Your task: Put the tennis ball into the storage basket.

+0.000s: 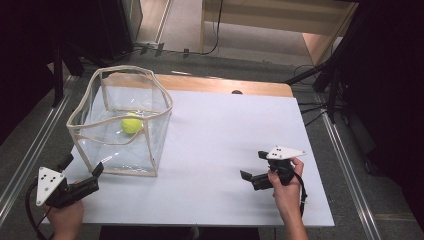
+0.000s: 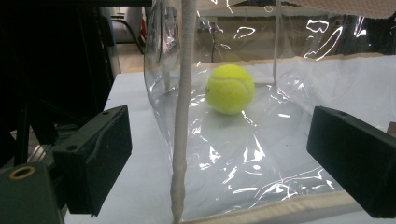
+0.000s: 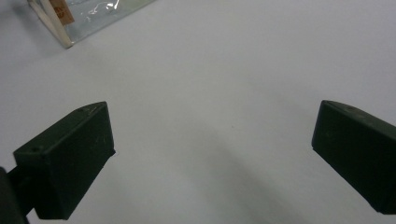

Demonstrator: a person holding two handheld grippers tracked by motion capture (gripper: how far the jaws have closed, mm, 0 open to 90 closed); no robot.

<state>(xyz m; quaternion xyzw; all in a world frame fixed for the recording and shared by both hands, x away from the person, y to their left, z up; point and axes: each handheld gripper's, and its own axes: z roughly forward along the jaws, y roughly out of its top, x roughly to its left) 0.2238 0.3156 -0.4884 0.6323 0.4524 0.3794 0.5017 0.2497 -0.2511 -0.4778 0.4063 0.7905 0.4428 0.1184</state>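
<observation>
Ball [image 1: 131, 124] inside apparently upright clear bag [image 1: 120, 150]

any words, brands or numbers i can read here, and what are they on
None can be read.
Tennis ball: a small dark mark at its left edge in the left gripper view, too small to read.
Clear bag: a small brown tag at its corner in the right gripper view, blurred, any print unreadable.
Grey plates on the tongs: dots, no text.
</observation>
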